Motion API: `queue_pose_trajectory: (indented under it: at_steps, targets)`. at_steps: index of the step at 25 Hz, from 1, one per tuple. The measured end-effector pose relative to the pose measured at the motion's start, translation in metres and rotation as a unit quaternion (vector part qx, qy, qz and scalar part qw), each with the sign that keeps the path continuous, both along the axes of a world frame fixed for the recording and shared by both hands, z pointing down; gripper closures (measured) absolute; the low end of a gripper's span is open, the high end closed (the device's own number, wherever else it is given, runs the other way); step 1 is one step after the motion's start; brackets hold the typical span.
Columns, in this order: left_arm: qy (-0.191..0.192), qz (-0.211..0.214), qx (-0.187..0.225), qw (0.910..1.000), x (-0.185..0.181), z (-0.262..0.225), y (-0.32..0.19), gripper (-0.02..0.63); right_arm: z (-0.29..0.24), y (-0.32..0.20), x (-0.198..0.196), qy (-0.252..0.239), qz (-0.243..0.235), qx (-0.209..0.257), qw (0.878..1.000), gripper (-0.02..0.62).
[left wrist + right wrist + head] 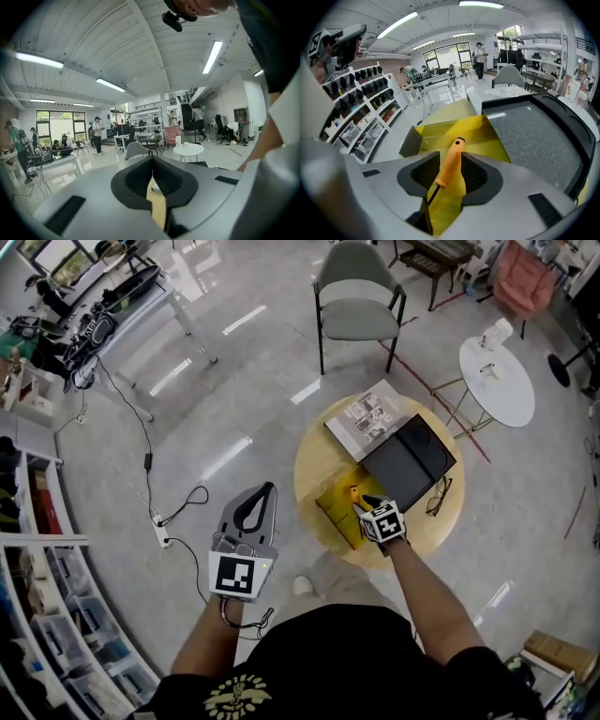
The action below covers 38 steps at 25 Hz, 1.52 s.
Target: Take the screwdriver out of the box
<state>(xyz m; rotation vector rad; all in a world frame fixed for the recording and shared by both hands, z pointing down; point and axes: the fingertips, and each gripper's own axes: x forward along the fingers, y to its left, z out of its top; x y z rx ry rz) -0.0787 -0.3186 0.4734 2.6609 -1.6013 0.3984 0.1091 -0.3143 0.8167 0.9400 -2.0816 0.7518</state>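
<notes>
Over the round wooden surface (314, 460), seen from my head, my right gripper (362, 504) reaches steeply down into the open yellow cardboard box (336, 512), where the orange handle of the screwdriver (353, 491) shows just ahead of its tips. That box sits near the surface's near edge, with a black rectangular case (409, 461) just beside it on the far right and a printed booklet (367, 418) beyond. My left gripper (265, 491) hangs well apart to the left, off the surface and above the grey floor (234, 409), with its tips together.

Along the left gripper (152, 161), the jaws meet at the tip with nothing between them, and open room lies ahead.

Along the right gripper (451, 159), the jaws stand wide, and the orange-handled screwdriver (454, 146) lies between them with a gap on each side, so the pads are not pressing it. Its long axis runs almost along my jaws: handle end away from me and slightly right, thin black shaft back toward me. Yellow box (487, 136) walls flank it; the case's grey foam lining (534, 136) borders the right.
</notes>
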Motion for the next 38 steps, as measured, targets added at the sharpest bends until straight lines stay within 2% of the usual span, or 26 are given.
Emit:
queue_pose_trajectory:
  at_steps: [5, 11, 15, 19, 28, 38]
  targets:
    - [-0.004, 0.002, -0.006, 1.0000, 0.003, 0.004, 0.002, 0.589, 0.014, 0.000, -0.008, 0.017, -0.014, -0.012, 1.000, 0.431]
    - [-0.004, 0.004, -0.010, 0.9999, 0.003, 0.006, 0.005, 0.588, 0.027, -0.004, -0.007, 0.065, -0.032, -0.017, 0.997, 0.425]
    - [-0.005, 0.009, -0.011, 0.9999, 0.007, 0.007, 0.007, 0.589, 0.027, -0.003, -0.011, 0.065, -0.032, -0.028, 0.997, 0.426]
    - [-0.005, 0.012, -0.010, 0.9999, 0.008, 0.006, 0.009, 0.589, 0.020, -0.006, -0.010, 0.045, -0.001, -0.037, 0.998, 0.455]
    - [0.000, 0.012, -0.003, 0.9999, 0.004, -0.003, 0.016, 0.589, -0.009, 0.003, 0.001, -0.009, 0.048, 0.007, 0.999, 0.471]
    - [0.008, 0.022, 0.017, 0.9996, 0.009, -0.020, 0.027, 0.589, -0.056, 0.017, 0.010, -0.062, 0.067, 0.043, 0.995, 0.472]
